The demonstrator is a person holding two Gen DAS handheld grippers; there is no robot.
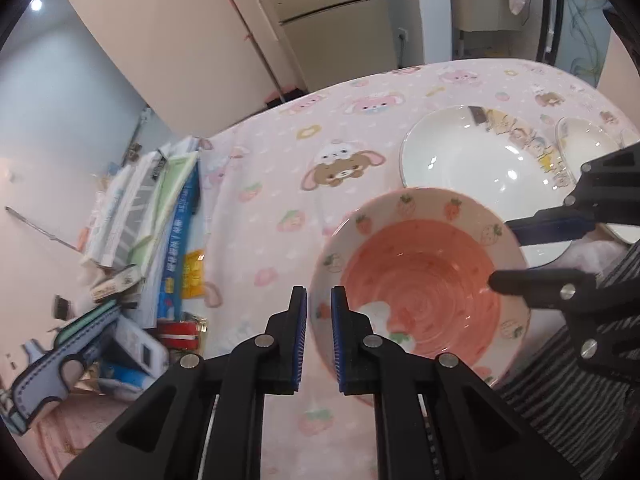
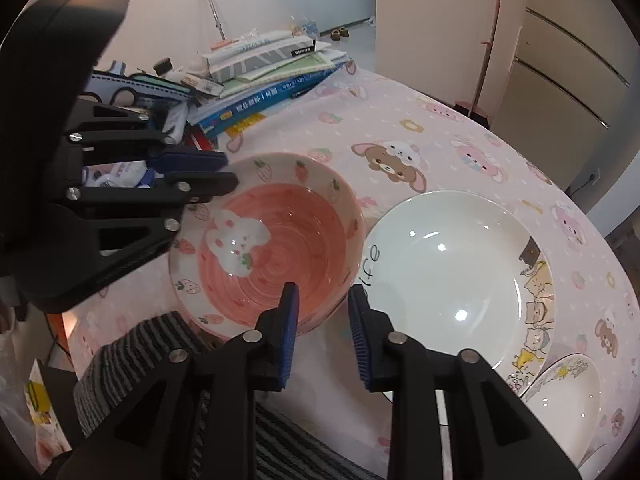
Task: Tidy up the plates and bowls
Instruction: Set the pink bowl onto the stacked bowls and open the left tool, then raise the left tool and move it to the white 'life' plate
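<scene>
Left wrist view centred on pink strawberry bowl (image 1: 420,280), resting on worktop (image 1: 280,184) with its pink cartoon cloth. Used below as the landmark. Bowl not stacked on anything, not lifted as far as visible.

Left gripper (image 1: 319,336) astride the bowl's near-left rim, fingers (image 1: 300,332) a little apart, one outside the wall and one inside; whether pads touch the rim, cannot tell. Right gripper (image 2: 323,332) at the bowl's opposite rim, fingers (image 2: 289,320) spread wider, one over the bowl's inside and one outside between bowl and plate; not pinching.

Just beside the bowl, on its far-right side, large white plate (image 1: 472,160) with cartoon figures along one edge, seemingly touching or nearly so. Beyond that plate, further from the bowl, small white dish (image 2: 560,404), partly cut off. Left of the bowl, well apart, pile of books (image 1: 160,216).

Judged early: three pieces lying separately, nothing nested yet. Left to do: grasp bowl, gather the pieces into a stack.
</scene>
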